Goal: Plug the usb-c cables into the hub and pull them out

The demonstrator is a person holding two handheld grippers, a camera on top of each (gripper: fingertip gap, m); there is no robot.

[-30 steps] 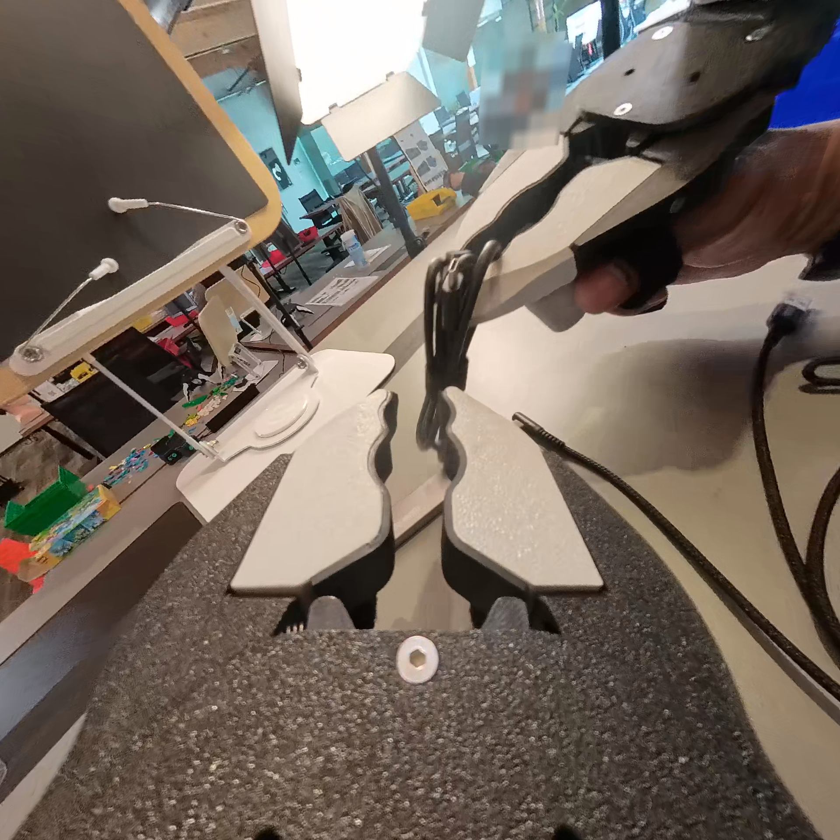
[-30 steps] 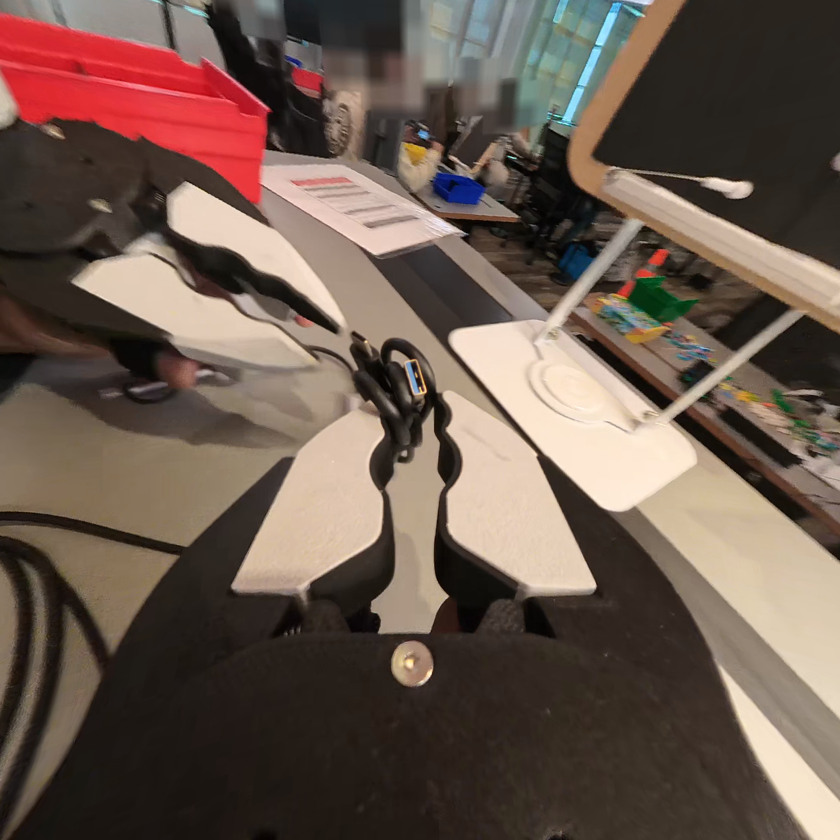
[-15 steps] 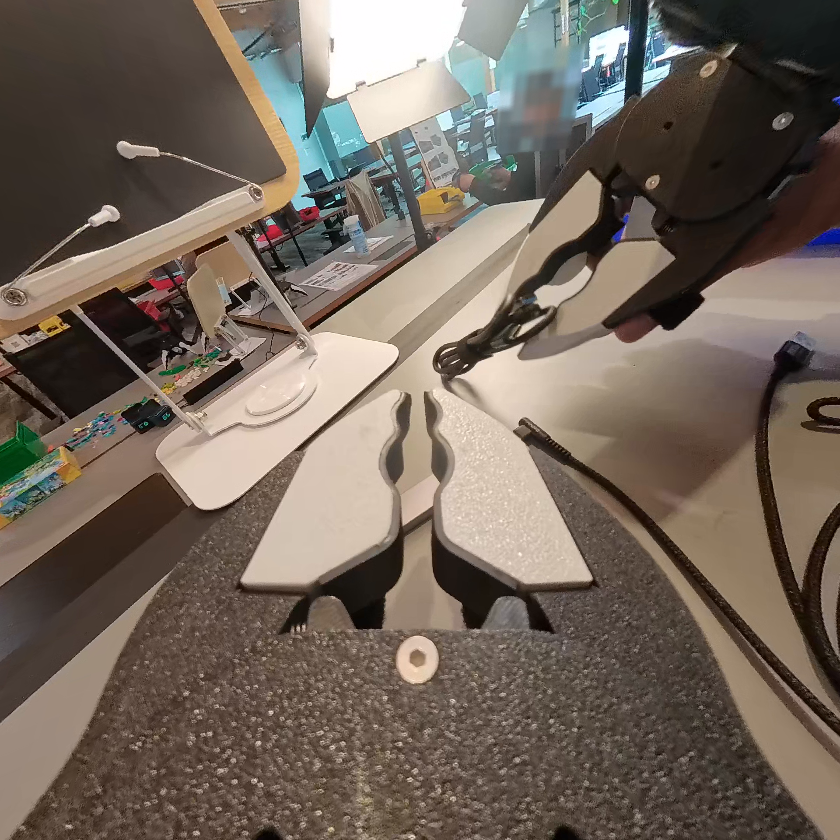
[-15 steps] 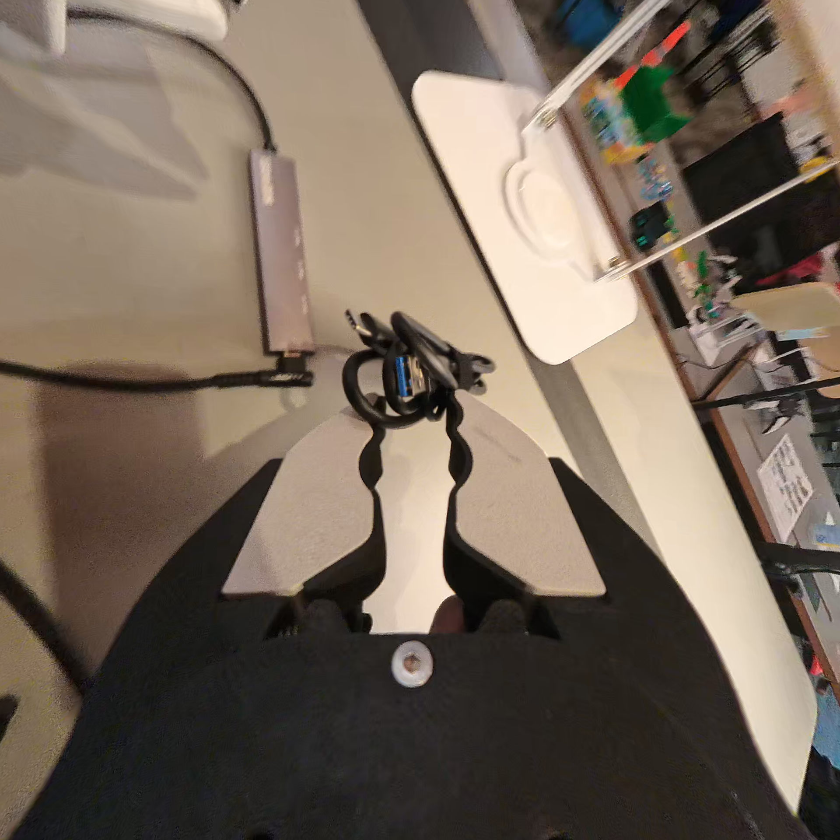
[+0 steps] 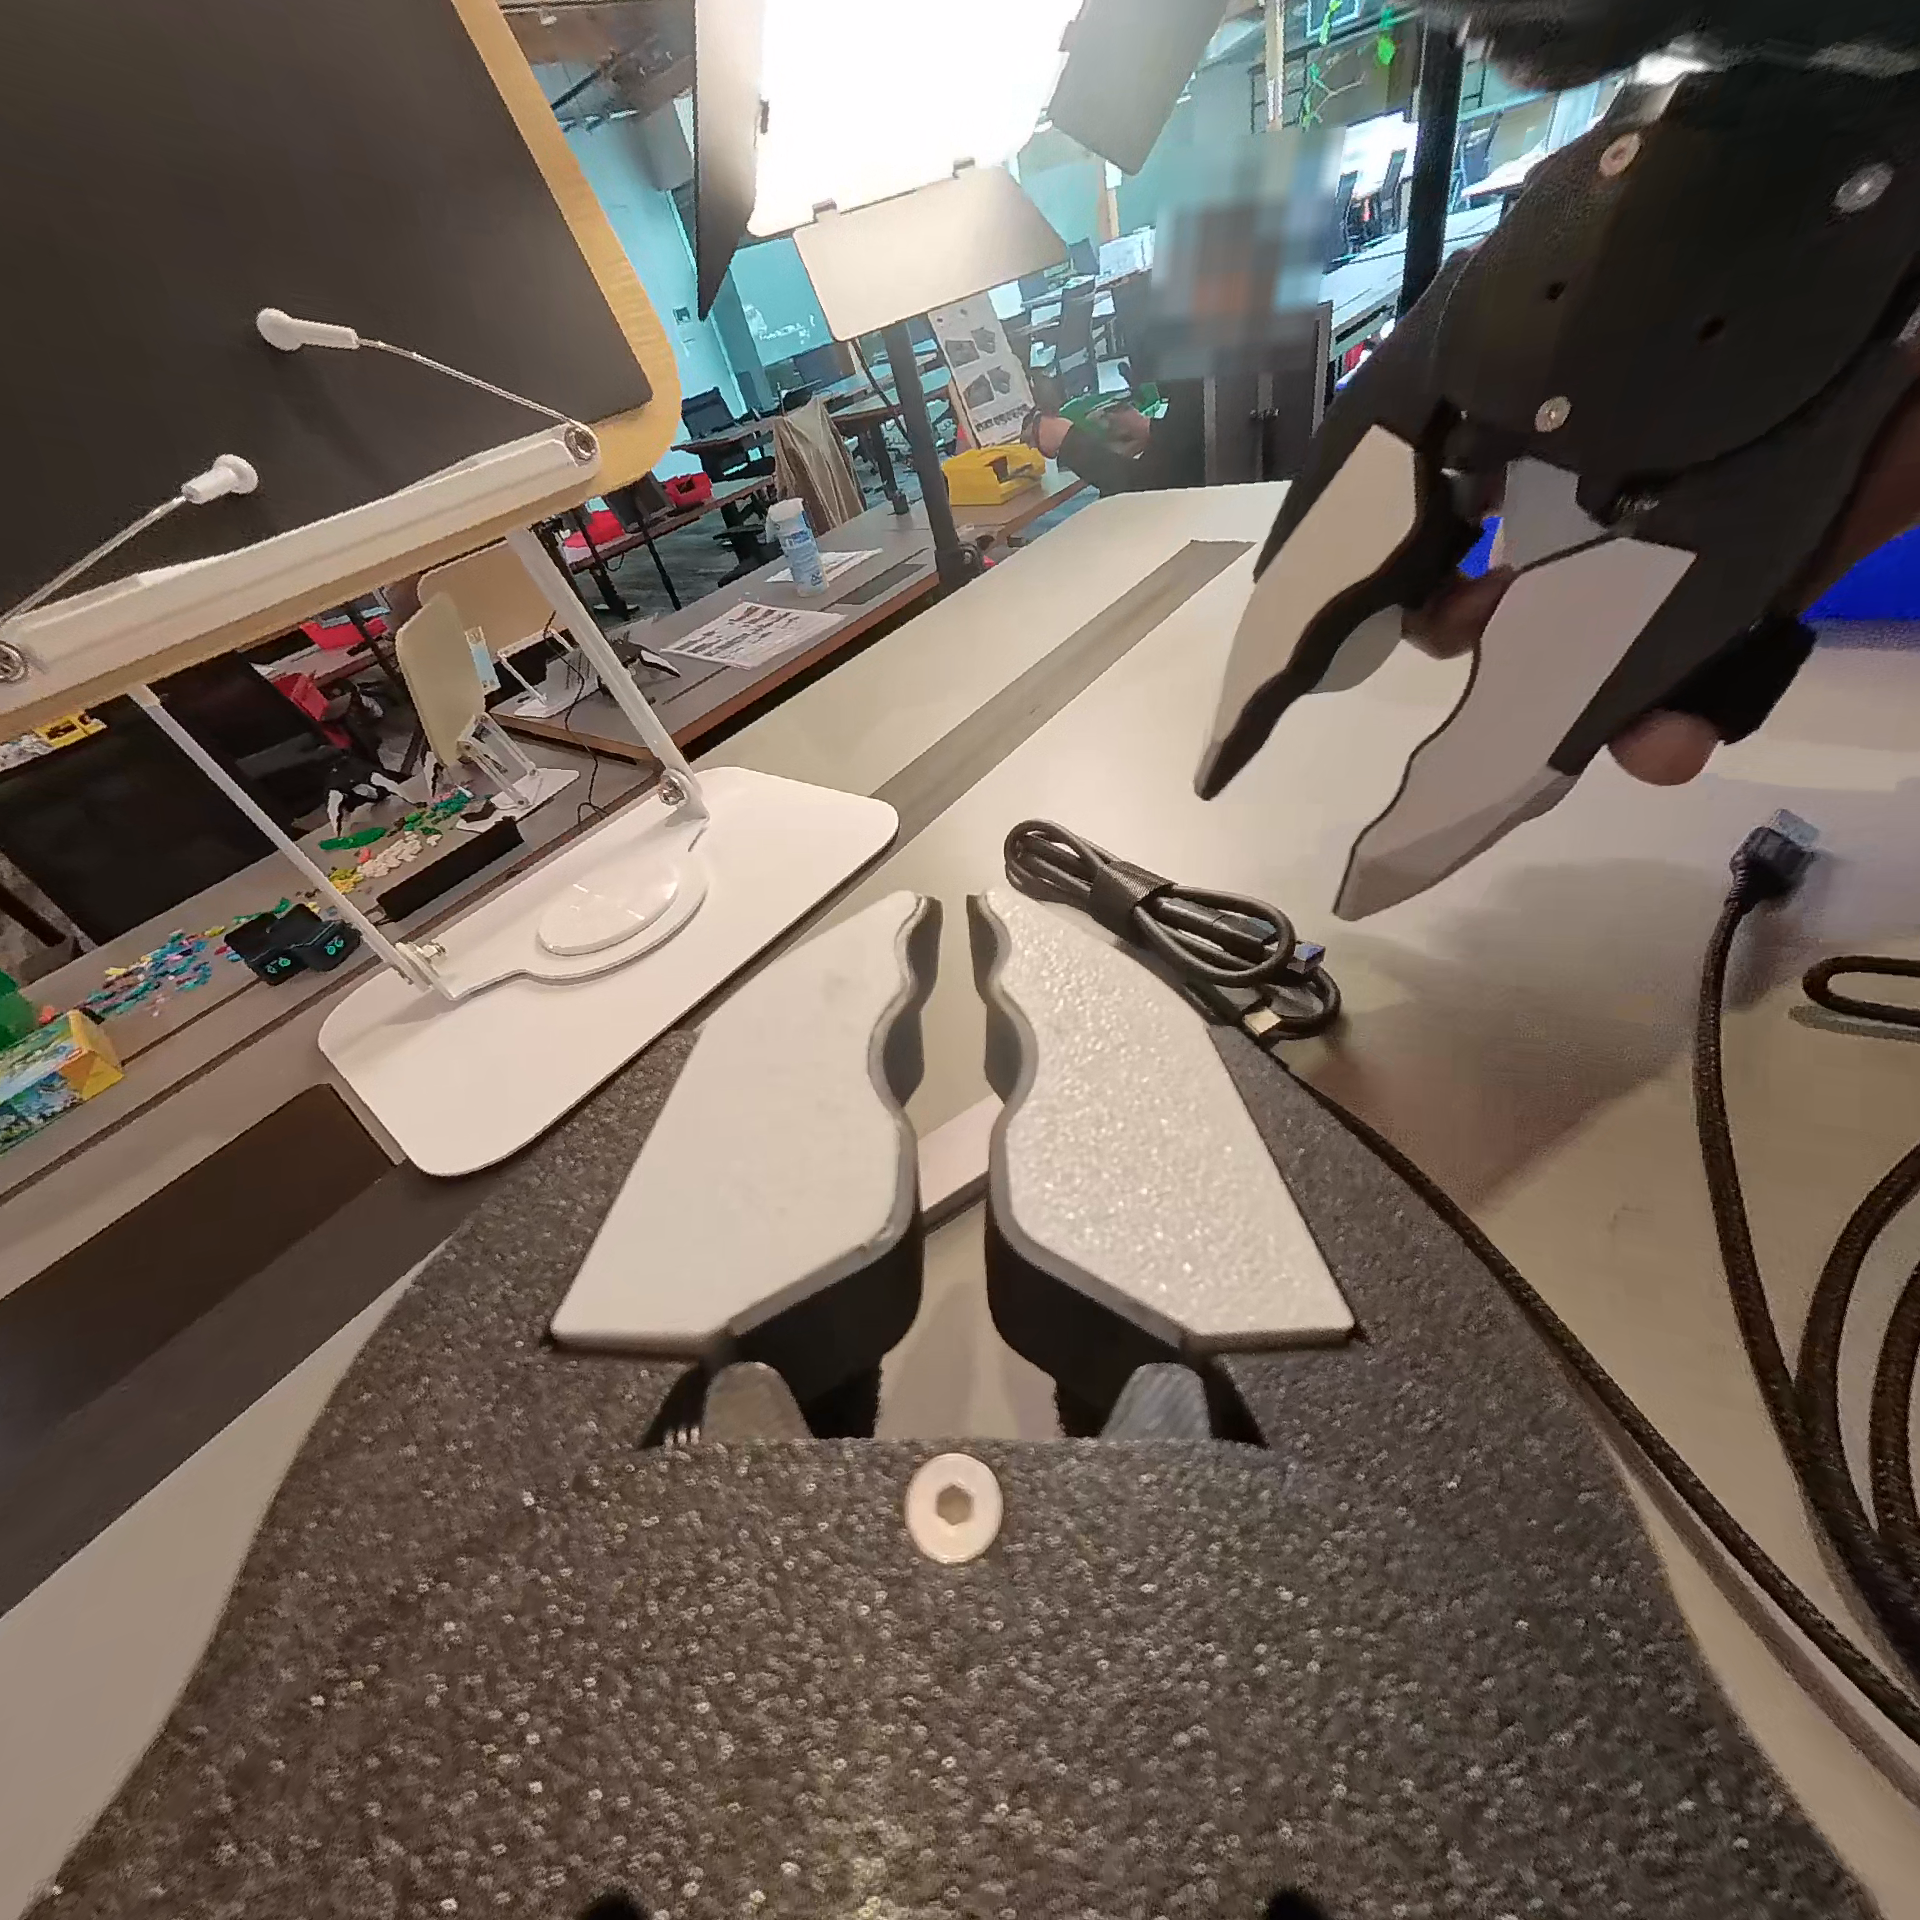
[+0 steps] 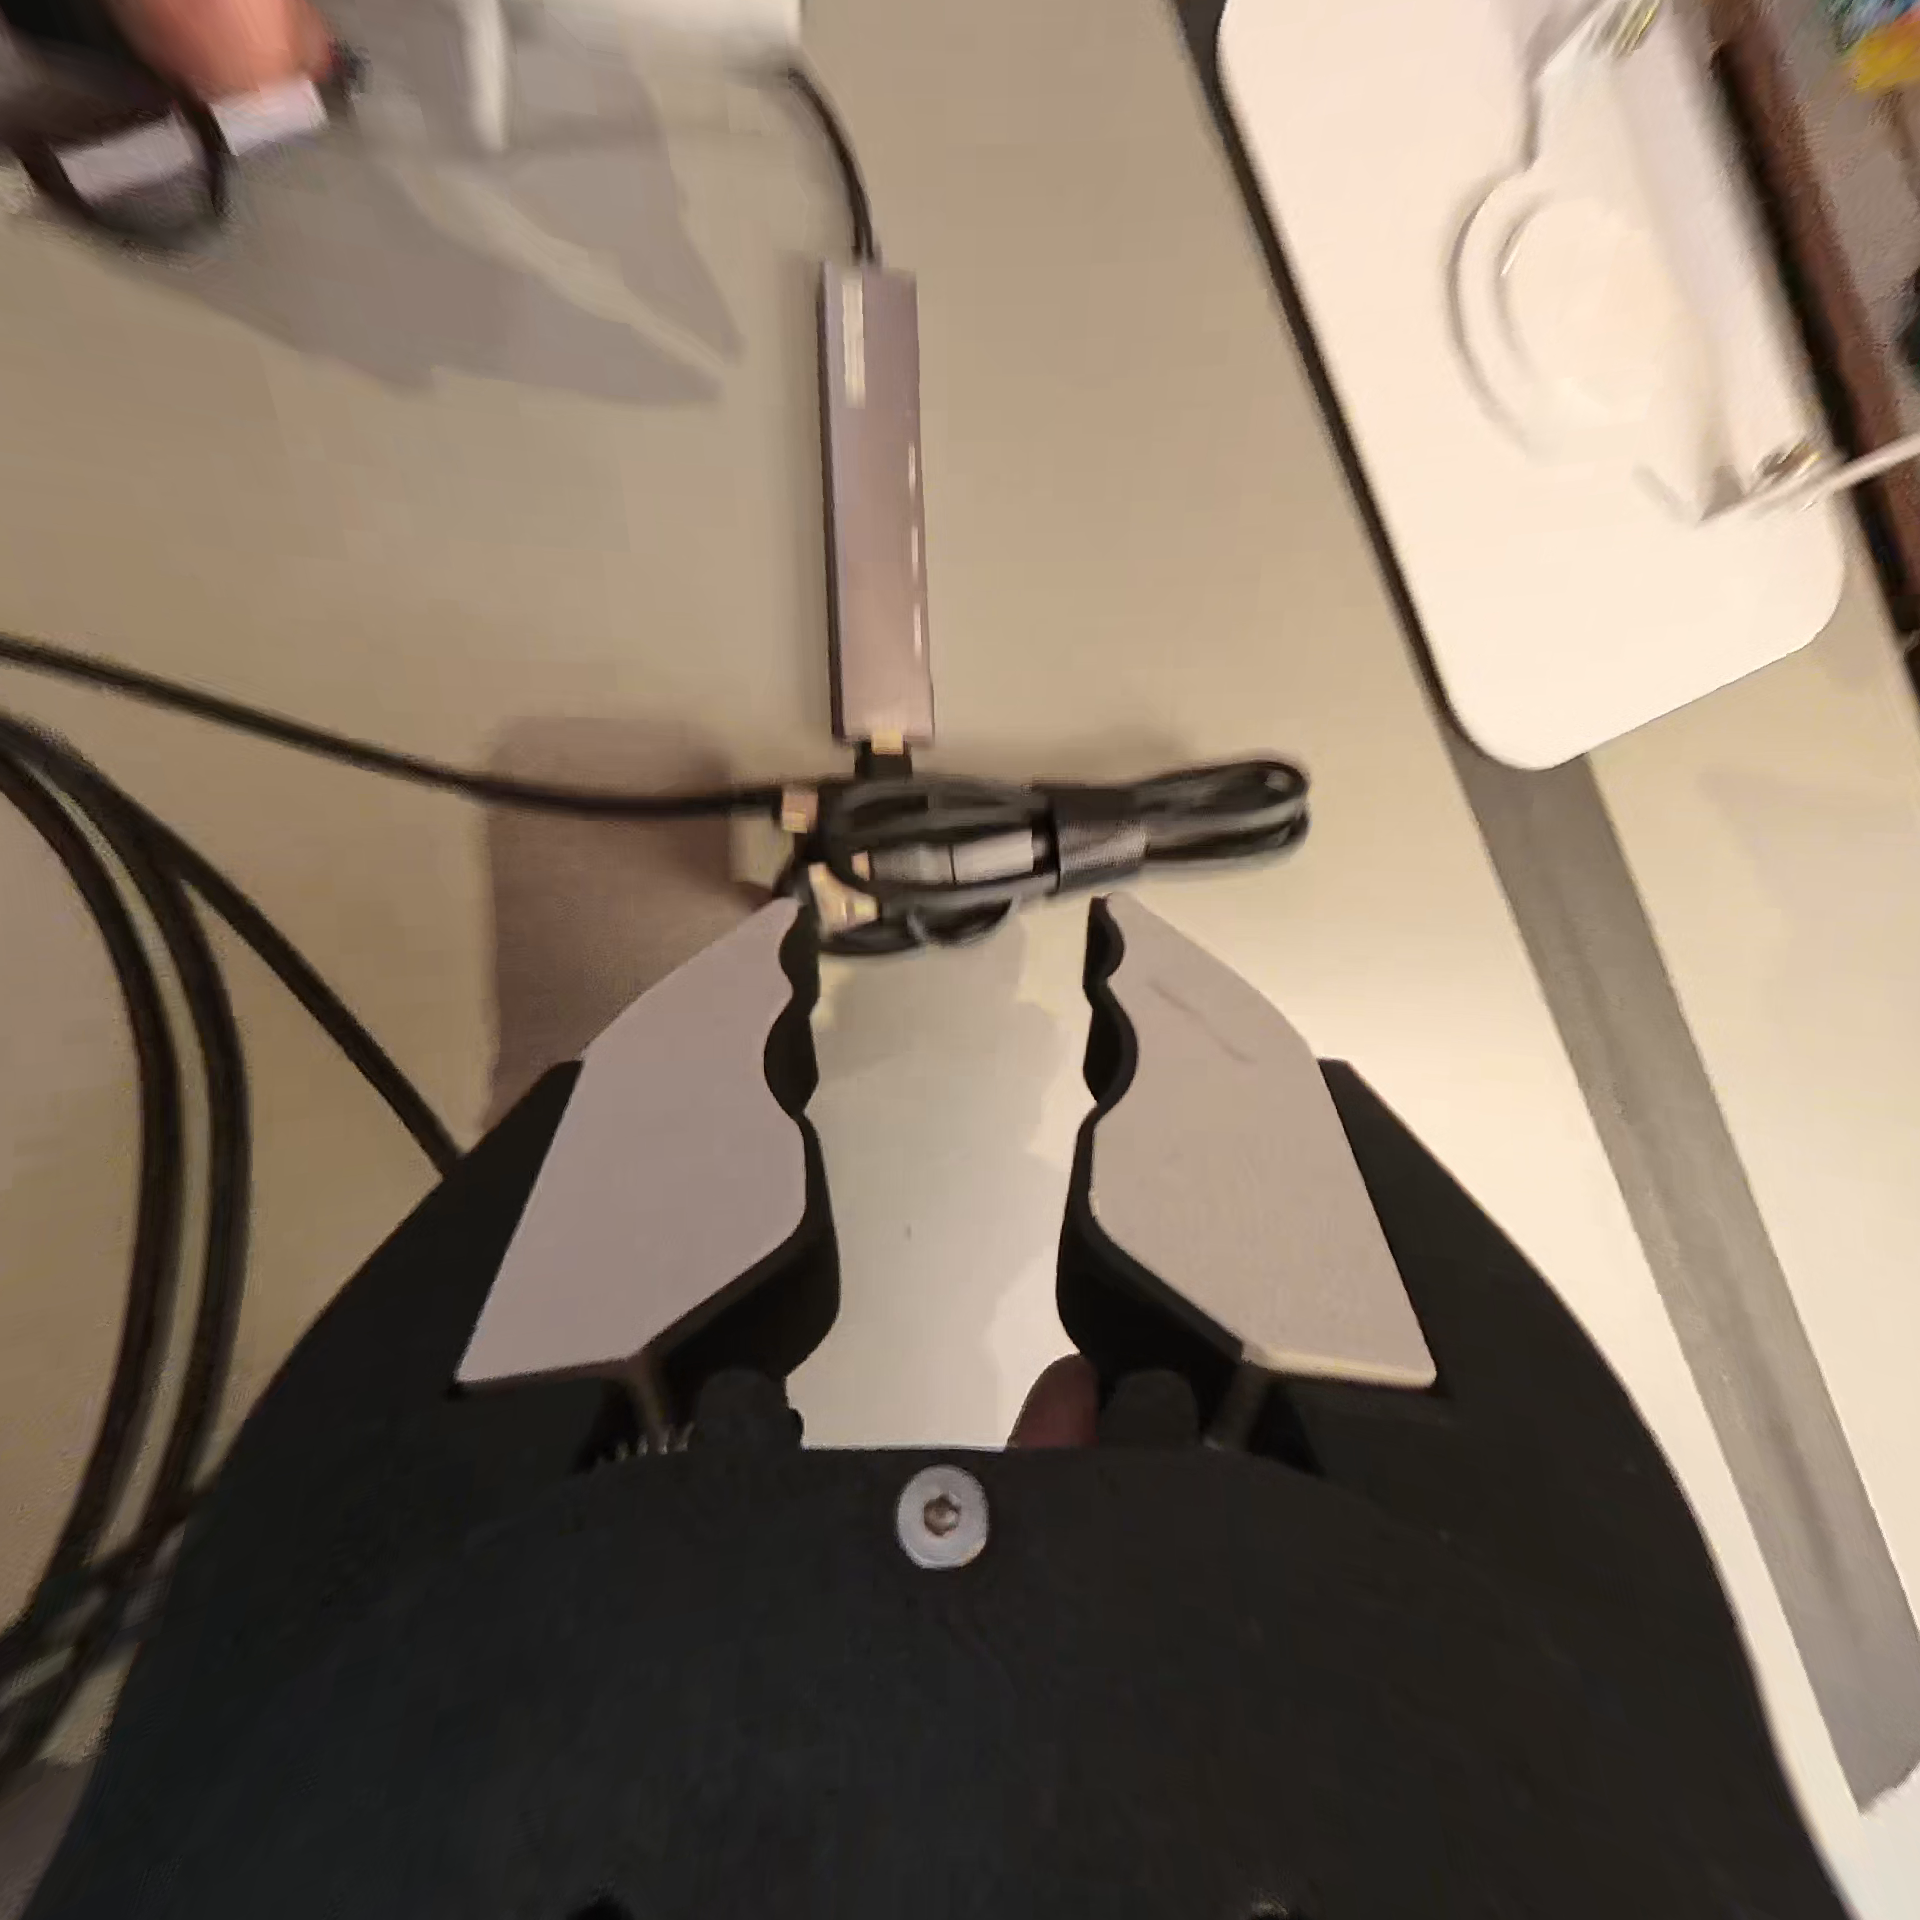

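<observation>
A black coiled cable bundle (image 5: 1164, 925) tied with a strap lies loose on the table; it also shows in the right wrist view (image 6: 1039, 831). My right gripper (image 6: 945, 914) is open and empty, hovering just above the bundle; it also shows in the left wrist view (image 5: 1283, 847). The grey hub (image 6: 873, 499) lies beyond the bundle with a thin black cable (image 6: 416, 758) plugged into its near end. My left gripper (image 5: 951, 904) is shut and empty, with a strip of the hub (image 5: 951, 1158) showing between its fingers.
A white stand base (image 5: 623, 966) sits left of the bundle and carries a tilted black board (image 5: 260, 208); the base also shows in the right wrist view (image 6: 1507, 364). Thick braided cable (image 5: 1745, 1143) loops on the right, with a loose plug (image 5: 1782, 842). The grippers' ends are close to 12 cm from one another.
The bundle passed from my left gripper to the right one. The right gripper then swung down, opened and let the bundle go onto the table. The left gripper closed empty.
</observation>
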